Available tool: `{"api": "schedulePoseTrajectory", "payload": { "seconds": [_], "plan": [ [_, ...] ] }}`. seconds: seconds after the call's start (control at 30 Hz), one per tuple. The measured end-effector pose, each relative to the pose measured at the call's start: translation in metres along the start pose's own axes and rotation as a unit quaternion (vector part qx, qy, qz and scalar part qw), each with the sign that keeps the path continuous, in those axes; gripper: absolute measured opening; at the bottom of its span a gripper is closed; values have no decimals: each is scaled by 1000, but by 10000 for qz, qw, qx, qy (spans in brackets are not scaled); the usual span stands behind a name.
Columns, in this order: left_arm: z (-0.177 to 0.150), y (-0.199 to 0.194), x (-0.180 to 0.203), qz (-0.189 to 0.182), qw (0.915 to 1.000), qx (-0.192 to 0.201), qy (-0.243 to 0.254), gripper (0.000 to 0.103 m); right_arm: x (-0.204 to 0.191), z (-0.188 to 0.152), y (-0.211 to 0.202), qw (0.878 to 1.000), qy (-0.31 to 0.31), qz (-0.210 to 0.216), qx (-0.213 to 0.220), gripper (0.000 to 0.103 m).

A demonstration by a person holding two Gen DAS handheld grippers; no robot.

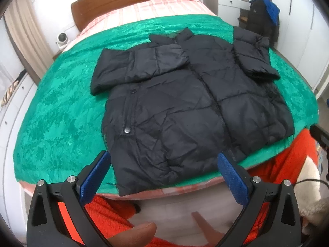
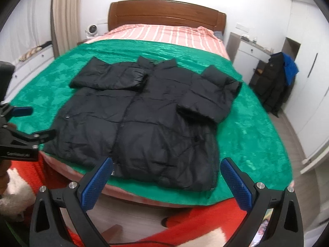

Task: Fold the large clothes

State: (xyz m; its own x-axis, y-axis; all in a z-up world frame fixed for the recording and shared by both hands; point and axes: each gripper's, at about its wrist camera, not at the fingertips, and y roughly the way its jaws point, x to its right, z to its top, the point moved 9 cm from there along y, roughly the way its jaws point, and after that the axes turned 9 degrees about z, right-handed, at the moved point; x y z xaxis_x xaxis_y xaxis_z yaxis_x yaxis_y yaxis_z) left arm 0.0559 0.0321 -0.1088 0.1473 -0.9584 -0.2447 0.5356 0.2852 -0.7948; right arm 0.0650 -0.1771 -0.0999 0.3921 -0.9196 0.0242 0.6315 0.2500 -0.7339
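Observation:
A black puffer jacket (image 1: 185,107) (image 2: 144,121) lies front up on a green blanket (image 1: 61,113) (image 2: 246,135), collar toward the headboard. Both sleeves are folded inward across the chest. Its hem reaches the bed's near edge. My left gripper (image 1: 164,160) hovers open just short of the hem, nothing between its blue pads. My right gripper (image 2: 166,166) is open too, held above the hem's right part and empty. The left gripper also shows from the side at the left edge of the right wrist view (image 2: 22,111).
The bed has a pink striped sheet (image 2: 164,33) and a wooden headboard (image 2: 164,14). Dark and blue clothes (image 2: 281,78) hang by a white cabinet (image 2: 246,57) at right. A small fan (image 2: 91,29) stands left of the bed. An orange sleeve (image 1: 287,164) and a thumb (image 1: 133,232) appear low.

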Motion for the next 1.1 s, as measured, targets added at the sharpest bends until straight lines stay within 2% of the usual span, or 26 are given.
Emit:
{"api": "schedulePoseTrajectory", "payload": {
  "seconds": [0.13,0.37,0.57,1.1],
  "plan": [
    [0,1,1,-14,10000,-7,-2,103,9,-2,2,9995,-32,-293,-92,103],
    [-3,4,1,7,10000,-65,36,103,20,-14,12,9977,-20,-557,-395,103],
    [-5,6,2,38,10000,-74,43,103,24,-25,20,9966,137,-513,-637,103],
    [-12,12,4,26,9998,-185,82,103,24,-32,26,9958,211,-461,-761,103]
  ]
}}
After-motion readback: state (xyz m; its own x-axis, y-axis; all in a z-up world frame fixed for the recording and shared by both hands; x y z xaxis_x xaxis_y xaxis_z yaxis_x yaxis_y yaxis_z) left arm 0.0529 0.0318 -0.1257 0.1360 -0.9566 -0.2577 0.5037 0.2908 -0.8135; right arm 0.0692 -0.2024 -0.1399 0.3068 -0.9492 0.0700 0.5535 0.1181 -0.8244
